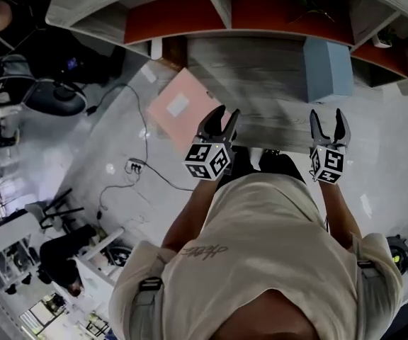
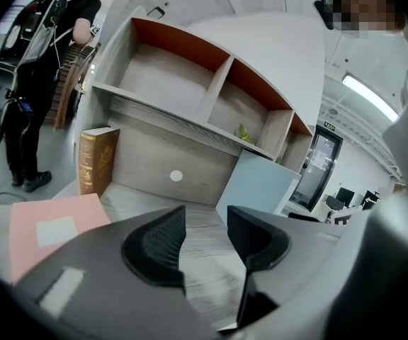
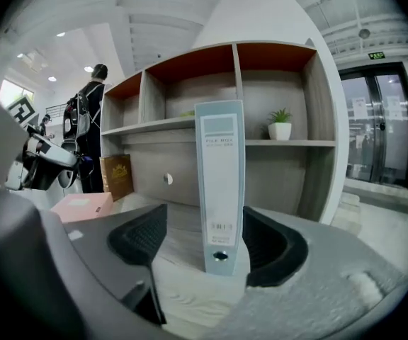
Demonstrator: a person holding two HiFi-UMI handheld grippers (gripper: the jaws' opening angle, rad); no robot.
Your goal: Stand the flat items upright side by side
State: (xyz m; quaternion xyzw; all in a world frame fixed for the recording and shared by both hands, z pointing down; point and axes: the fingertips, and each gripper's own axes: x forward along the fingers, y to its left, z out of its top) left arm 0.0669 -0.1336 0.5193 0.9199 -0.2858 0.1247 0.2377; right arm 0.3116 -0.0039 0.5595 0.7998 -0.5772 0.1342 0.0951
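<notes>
Head view: the left gripper (image 1: 227,113) and right gripper (image 1: 328,115) are held at the near edge of the desk (image 1: 261,69), both released and empty. A pink folder (image 1: 181,105) lies flat at the desk's left edge, ahead-left of the left gripper, which is judged the nearer one. Its long axis is skewed to that edge. A blue binder (image 1: 328,69) is stood upright toward the right edge. Cables are seen on the pale floor (image 1: 119,190).

Left gripper view: the jaws are parted on nothing. The folder is seen low left, and a brown book (image 2: 96,160) is upright at the back-left corner.

Right gripper view: the jaws are spread. The binder's spine is framed between them, farther back and untouched. An open office is seen behind.
</notes>
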